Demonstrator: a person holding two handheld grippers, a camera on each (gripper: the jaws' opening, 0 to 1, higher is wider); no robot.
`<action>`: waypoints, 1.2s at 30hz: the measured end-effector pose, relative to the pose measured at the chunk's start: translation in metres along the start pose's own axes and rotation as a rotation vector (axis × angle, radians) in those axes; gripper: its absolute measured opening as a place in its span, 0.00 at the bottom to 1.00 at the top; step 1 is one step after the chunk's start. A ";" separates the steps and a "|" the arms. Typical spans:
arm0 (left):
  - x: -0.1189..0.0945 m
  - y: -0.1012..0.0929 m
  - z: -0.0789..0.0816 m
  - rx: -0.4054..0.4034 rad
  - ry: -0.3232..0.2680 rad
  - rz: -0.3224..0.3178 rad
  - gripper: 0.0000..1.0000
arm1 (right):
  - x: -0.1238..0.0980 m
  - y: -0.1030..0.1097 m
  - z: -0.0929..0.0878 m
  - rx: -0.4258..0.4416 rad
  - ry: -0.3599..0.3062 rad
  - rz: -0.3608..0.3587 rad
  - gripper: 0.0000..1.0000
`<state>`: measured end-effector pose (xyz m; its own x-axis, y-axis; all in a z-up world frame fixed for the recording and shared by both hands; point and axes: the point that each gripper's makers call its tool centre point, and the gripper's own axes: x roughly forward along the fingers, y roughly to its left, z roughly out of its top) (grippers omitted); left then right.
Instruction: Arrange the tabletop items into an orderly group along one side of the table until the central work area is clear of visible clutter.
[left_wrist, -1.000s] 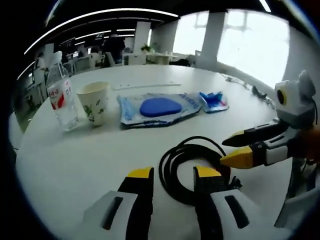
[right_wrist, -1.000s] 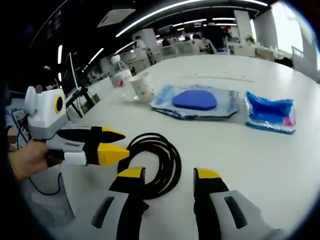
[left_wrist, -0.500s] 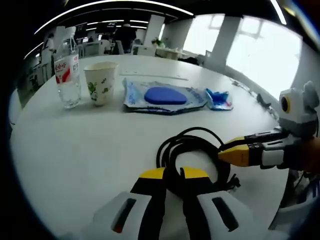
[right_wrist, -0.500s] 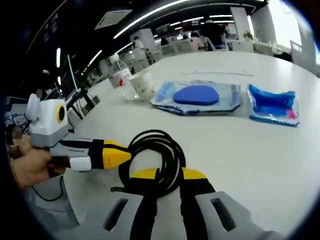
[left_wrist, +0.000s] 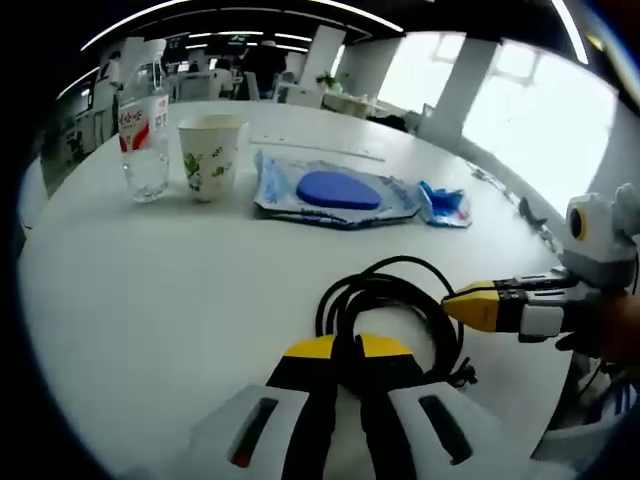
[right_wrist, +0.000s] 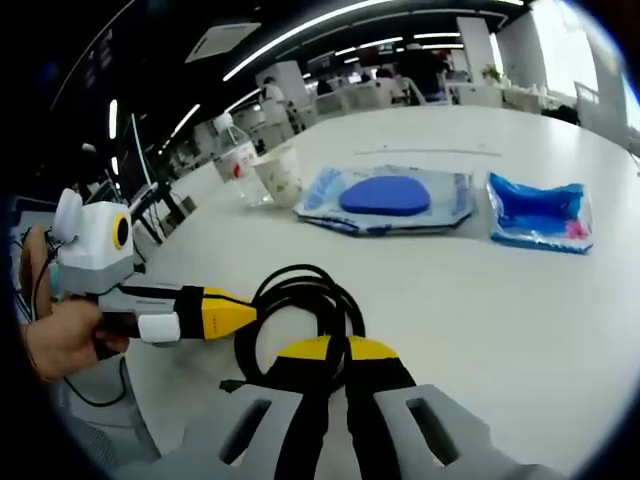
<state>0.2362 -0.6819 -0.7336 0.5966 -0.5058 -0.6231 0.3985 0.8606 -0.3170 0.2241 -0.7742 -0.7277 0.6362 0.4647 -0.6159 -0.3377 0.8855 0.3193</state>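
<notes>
A coiled black cable (left_wrist: 392, 290) lies on the white table (left_wrist: 140, 300) near its front edge. My left gripper (left_wrist: 346, 347) is shut on the near side of the coil. My right gripper (left_wrist: 455, 303) comes in from the right, shut on the coil's right side. In the right gripper view the right gripper (right_wrist: 335, 348) clamps the cable (right_wrist: 300, 295), and the left gripper (right_wrist: 245, 314), held by a hand, pinches it from the left. Farther back stand a water bottle (left_wrist: 145, 125), a paper cup (left_wrist: 210, 155), a blue pouch (left_wrist: 335, 190) and a small blue packet (left_wrist: 445, 205).
In the right gripper view the bottle (right_wrist: 238, 160), cup (right_wrist: 282, 175), pouch (right_wrist: 385, 195) and packet (right_wrist: 537, 212) form a row across the table (right_wrist: 520, 320). A thin pale strip (left_wrist: 315, 148) lies behind the pouch. Chairs, desks and people are beyond the far edge.
Both grippers stood open around the cable a second ago; both have since shut on it. The cameras have shifted slightly since then.
</notes>
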 end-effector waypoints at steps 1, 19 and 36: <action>0.000 0.000 0.000 -0.001 0.001 0.000 0.05 | 0.000 0.001 0.000 0.003 -0.002 0.003 0.01; -0.010 -0.018 0.026 -0.004 -0.047 -0.038 0.03 | -0.023 -0.001 0.026 0.035 -0.064 0.015 0.00; 0.001 -0.054 0.051 0.027 -0.071 -0.115 0.03 | -0.054 -0.027 0.047 0.049 -0.108 -0.047 0.00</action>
<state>0.2510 -0.7323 -0.6803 0.5933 -0.6051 -0.5308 0.4855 0.7950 -0.3636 0.2316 -0.8230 -0.6698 0.7226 0.4180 -0.5505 -0.2729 0.9042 0.3285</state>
